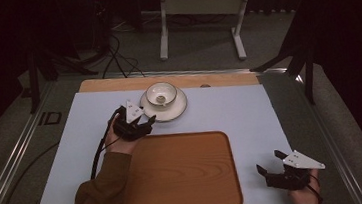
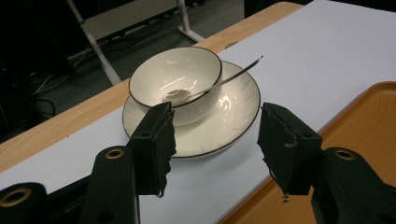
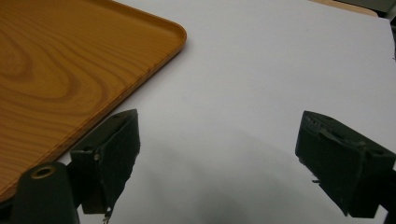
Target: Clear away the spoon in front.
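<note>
Bowl (image 2: 175, 79) sits on the plate (image 2: 233, 126) at the far middle of the desk (image 1: 230, 110), just beyond the far left corner of the wooden tray (image 1: 208, 144), spoon (image 2: 219, 80) resting inside it. From my left tool (image 1: 146, 121) the stack lies straight ahead and slightly to its right in the high view, very close; in the left gripper view the plate's near rim falls between the two jaws, which are spread wide with nothing pinched. I can't tell whether the jaws touch the rim yet. Spoon handle runs out over the bowl's right edge and away from me, so its long axis points away from the tool, not across the approach. My right tool (image 1: 271, 162) is well apart, at the near right of the desk beside the tray's right edge, jaws also spread and empty over bare desk. Left is clearly the nearer hand. My guess: next is closing on the plate rim, which needs a low, level entry.
</note>
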